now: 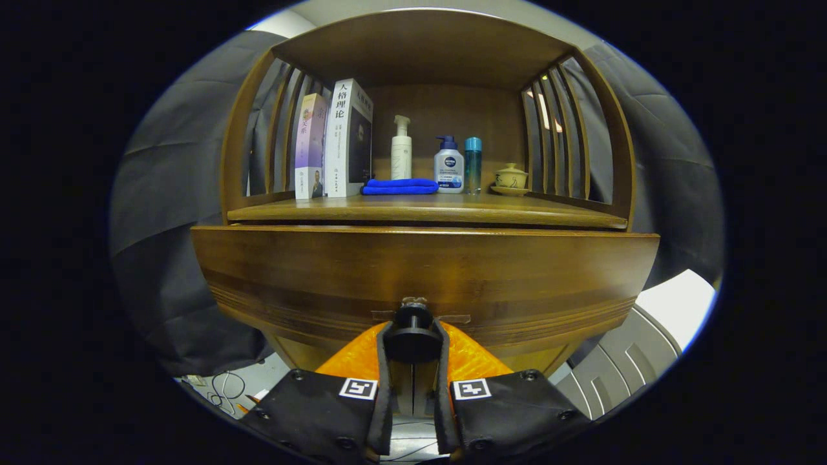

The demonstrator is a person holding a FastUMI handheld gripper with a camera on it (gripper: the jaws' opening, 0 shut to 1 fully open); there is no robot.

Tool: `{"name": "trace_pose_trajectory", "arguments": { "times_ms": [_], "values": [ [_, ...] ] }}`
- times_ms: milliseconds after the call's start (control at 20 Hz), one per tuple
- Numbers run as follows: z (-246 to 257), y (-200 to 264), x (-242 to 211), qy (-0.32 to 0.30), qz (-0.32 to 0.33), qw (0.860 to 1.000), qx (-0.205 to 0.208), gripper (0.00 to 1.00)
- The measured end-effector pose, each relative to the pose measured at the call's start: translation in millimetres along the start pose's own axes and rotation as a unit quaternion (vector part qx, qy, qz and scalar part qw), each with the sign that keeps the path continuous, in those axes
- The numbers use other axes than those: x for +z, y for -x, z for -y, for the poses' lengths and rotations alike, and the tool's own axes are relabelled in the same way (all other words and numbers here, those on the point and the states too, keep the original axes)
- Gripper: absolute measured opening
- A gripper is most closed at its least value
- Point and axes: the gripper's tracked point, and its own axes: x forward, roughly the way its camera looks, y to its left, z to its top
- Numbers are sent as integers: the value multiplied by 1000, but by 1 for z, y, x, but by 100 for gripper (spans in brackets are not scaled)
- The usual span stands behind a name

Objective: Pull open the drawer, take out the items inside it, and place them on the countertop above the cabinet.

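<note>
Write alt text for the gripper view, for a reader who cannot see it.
The gripper has both fingers closed on the black knob of a wooden drawer, pulled slightly out from the cabinet. On the countertop above stand two books, a folded blue cloth, three bottles and a lidded teacup.

The hand-held gripper (413, 341) clamps both fingers on the drawer (426, 271)'s black knob (413, 323).
</note>
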Motion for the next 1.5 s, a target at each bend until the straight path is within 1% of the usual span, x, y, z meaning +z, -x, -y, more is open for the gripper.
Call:
{"name": "trace_pose_trajectory", "arguments": {
  "times_ms": [650,850,1100,1250,1500],
  "values": [
    [-1,52,-12,13,6,1000,9,29],
    [-1,61,-18,32,-1,999,24,29],
    [-1,85,-28,42,-2,999,33,29],
    [-2,102,-34,40,2,998,41,29],
    [-3,122,-41,42,-14,997,56,29]
  ]
}}
